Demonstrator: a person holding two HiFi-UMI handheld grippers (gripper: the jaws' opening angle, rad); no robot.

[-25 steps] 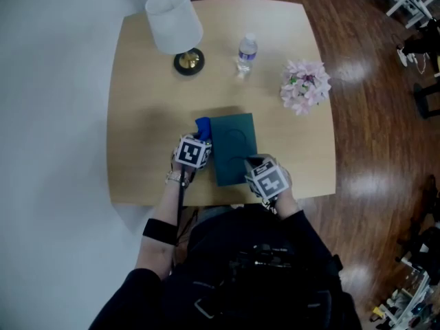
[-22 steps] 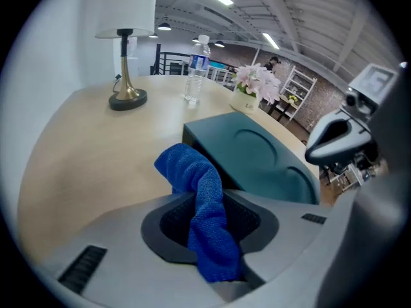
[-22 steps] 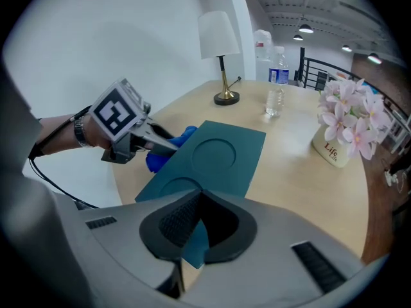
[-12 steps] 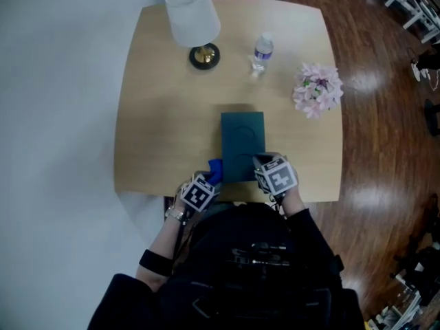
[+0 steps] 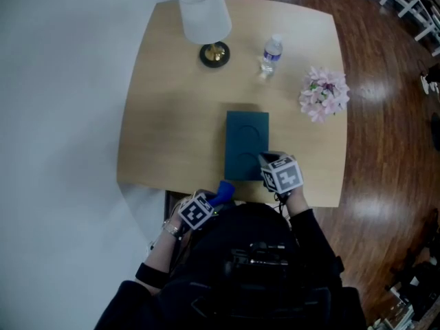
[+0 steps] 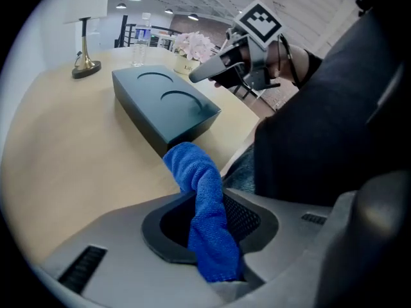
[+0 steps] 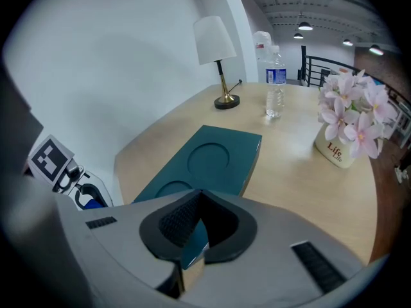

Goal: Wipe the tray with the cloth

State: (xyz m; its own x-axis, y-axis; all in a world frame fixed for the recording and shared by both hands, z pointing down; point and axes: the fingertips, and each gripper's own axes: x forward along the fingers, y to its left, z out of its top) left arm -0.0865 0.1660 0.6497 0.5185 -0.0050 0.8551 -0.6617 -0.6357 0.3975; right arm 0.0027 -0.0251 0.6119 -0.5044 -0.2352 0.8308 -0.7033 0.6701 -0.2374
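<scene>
At lower left of centre in the head view, the left gripper (image 5: 210, 203) is clenched on the one blue cloth (image 5: 225, 190), apparently just off the table's (image 5: 158, 115) near edge. The single tray (image 5: 246, 139) lies up and right of it, its long axis running up the frame. The right gripper (image 7: 196, 239) is nearer, pinching the tray's near corner. Beyond stand one lamp (image 5: 205, 14), one bottle (image 5: 271, 52) and one flower pot (image 5: 324, 92).
</scene>
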